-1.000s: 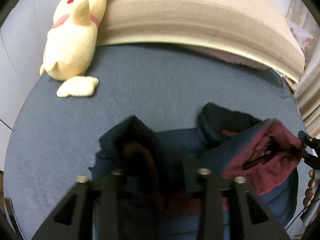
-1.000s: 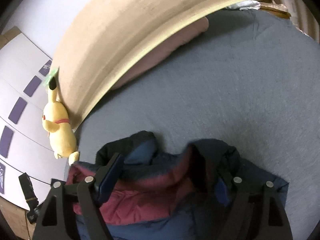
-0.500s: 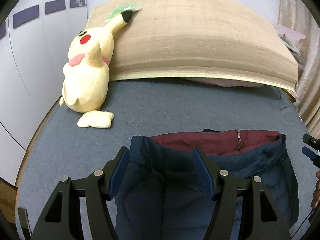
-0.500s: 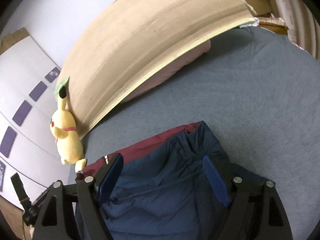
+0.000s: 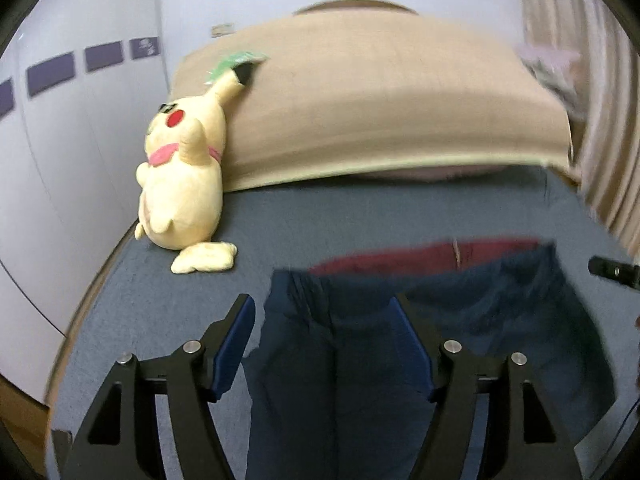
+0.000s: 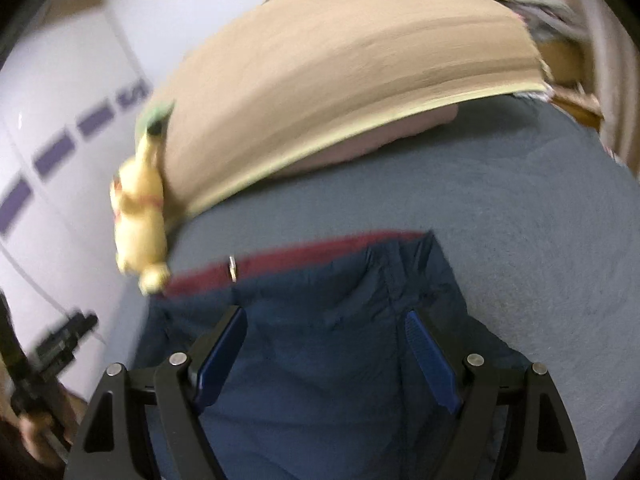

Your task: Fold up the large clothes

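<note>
Left gripper (image 5: 324,312): jaws opening, nothing clamped, above the navy jacket (image 5: 400,340). Right gripper (image 6: 324,328): jaws wide, empty. Jacket: flat on the grey bed (image 6: 520,220), maroon lining at its far edge. Yellow plush toy (image 5: 184,188): far-left corner, against the tan headboard (image 5: 380,108).

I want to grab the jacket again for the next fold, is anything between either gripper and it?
Nothing visible. Both the left gripper and right gripper hang open directly over the navy jacket.
</note>
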`<state>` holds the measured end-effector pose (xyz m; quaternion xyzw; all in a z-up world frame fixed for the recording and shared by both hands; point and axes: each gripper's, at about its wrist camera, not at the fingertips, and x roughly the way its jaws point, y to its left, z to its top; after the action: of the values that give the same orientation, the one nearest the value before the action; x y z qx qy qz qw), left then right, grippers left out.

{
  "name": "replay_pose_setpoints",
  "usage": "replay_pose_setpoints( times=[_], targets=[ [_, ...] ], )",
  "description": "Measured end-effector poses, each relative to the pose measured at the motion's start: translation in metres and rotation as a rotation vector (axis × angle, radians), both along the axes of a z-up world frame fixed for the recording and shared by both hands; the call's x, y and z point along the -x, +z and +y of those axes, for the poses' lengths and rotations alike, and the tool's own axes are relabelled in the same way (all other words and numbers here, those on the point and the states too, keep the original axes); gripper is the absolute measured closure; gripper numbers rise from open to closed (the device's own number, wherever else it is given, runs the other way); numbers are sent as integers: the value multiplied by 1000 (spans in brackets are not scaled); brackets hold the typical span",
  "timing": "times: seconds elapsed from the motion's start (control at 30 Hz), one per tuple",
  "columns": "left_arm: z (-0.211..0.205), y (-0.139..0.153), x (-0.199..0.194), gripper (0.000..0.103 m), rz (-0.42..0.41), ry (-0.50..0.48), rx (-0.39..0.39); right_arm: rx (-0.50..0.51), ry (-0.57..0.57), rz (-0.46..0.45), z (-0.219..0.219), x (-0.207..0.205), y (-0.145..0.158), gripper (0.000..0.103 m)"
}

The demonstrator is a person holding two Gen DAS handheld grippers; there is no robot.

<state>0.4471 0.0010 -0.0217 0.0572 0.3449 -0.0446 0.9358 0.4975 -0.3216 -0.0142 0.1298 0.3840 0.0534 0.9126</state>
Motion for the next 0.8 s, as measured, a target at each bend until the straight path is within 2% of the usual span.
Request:
replay_pose_setpoints(
  times=[0.1, 0.2, 0.43, 0.6, 0.8],
  targets=[
    [-17, -23, -11, 33, 41, -24, -93, 126, 51, 46, 24, -8, -19, 19],
    [-30, -38, -27, 33, 75, -23, -126, 174, 68, 69, 37, -22, -32, 19],
    [-61, -64, -70, 33, 98, -26, -207, 197, -1, 109, 37, -75, -59, 19],
    [-73, -85, -103, 33, 134, -8, -254, 196, -65, 179, 23, -106, -82, 19],
    [-65, -111, -126, 30, 221, 37, -236, 187, -98, 252, 17, -125, -103, 5]
  ],
)
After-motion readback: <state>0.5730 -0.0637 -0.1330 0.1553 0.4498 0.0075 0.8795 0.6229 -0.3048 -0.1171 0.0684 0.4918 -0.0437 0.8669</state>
